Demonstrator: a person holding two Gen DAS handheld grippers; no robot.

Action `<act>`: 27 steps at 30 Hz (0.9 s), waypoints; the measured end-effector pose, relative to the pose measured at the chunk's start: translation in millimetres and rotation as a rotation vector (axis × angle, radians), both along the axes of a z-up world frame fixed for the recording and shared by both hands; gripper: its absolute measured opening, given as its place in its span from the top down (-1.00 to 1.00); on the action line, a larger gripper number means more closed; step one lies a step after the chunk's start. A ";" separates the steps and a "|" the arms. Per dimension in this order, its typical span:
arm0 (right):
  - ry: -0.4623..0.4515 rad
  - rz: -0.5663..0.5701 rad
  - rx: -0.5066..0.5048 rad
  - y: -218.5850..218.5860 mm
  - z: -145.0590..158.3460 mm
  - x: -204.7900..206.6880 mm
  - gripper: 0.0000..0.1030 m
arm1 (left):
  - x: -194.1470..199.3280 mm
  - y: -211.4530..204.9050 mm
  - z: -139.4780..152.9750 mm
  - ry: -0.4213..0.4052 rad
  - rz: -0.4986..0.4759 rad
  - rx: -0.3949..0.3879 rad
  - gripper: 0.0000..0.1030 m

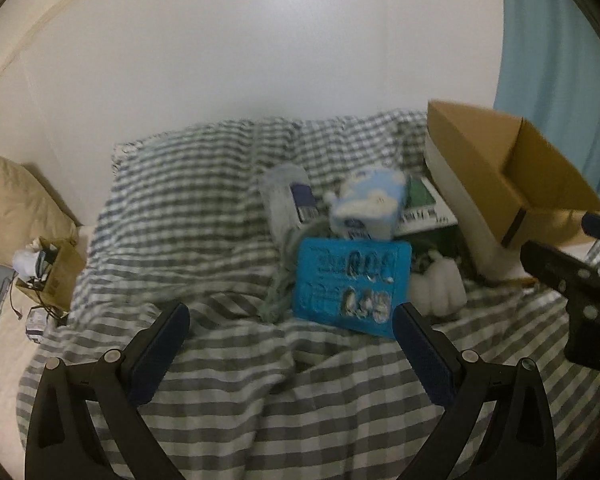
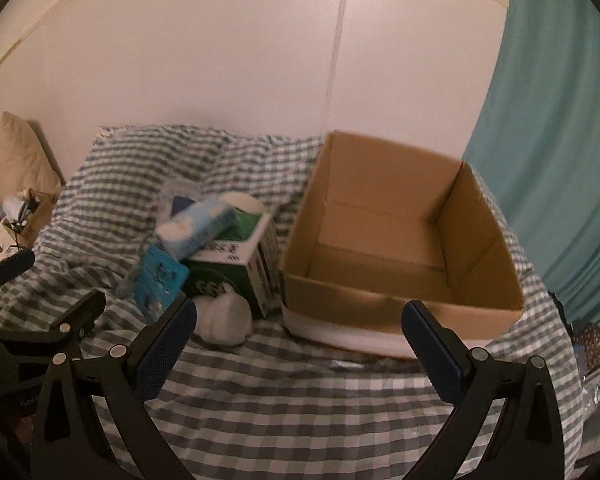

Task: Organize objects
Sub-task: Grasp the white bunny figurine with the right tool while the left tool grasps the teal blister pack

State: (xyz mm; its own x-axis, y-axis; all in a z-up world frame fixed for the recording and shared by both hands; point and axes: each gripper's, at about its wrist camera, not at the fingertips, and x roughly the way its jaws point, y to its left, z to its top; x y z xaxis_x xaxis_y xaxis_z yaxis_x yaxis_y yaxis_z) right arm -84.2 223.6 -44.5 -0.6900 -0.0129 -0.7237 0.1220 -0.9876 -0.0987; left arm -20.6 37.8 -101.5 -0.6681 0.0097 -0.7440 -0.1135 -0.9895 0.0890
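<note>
Both claws stand wide open and hold nothing; I see only checked bedding between their blue pads. My left claw hovers above the checked blanket, its right pad just short of the lower corner of the blue blister card, apparently not touching, though blur makes this uncertain. My right claw hangs over the blanket in front of the cardboard box, which sits open and empty on the bed with a white band along its base.

All remaining items lie in one pile just left of the cardboard box. The green-and-white carton is nearest the box wall. A pale blue-and-white package leans across the top of the carton. A clear wrapped pack with a dark blue label lies on the far left of the pile, beyond the blister card. A white bulbous object rests against the front of the carton; I cannot identify it. Well to the left of the box, a small brown box of clutter sits beside a beige pillow.
</note>
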 end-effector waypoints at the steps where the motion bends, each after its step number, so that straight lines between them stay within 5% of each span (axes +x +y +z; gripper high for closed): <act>1: -0.013 -0.005 -0.005 1.9 -3.3 -2.2 -0.99 | -2.0 3.5 -5.0 -0.011 -0.008 -0.004 -1.00; 14: -0.068 -0.026 0.014 2.4 -17.9 -10.6 -0.99 | -42.1 40.8 -47.7 -0.146 -0.127 -0.070 -0.98; 15: -0.069 -0.027 0.015 2.5 -18.6 -11.2 -0.99 | -43.7 40.2 -47.9 -0.147 -0.132 -0.060 -0.88; 18: -0.071 -0.027 0.024 1.2 -19.3 -11.9 -0.99 | -47.0 31.7 -45.7 -0.163 -0.140 -0.020 0.07; 24: -0.062 0.002 0.038 -5.4 -19.1 -8.3 -0.99 | -28.5 6.4 -22.8 -0.120 -0.129 0.037 0.72; 27: -0.066 0.028 0.038 -10.8 -19.1 -6.0 -0.99 | -18.5 -9.3 -14.4 -0.115 -0.093 0.060 0.79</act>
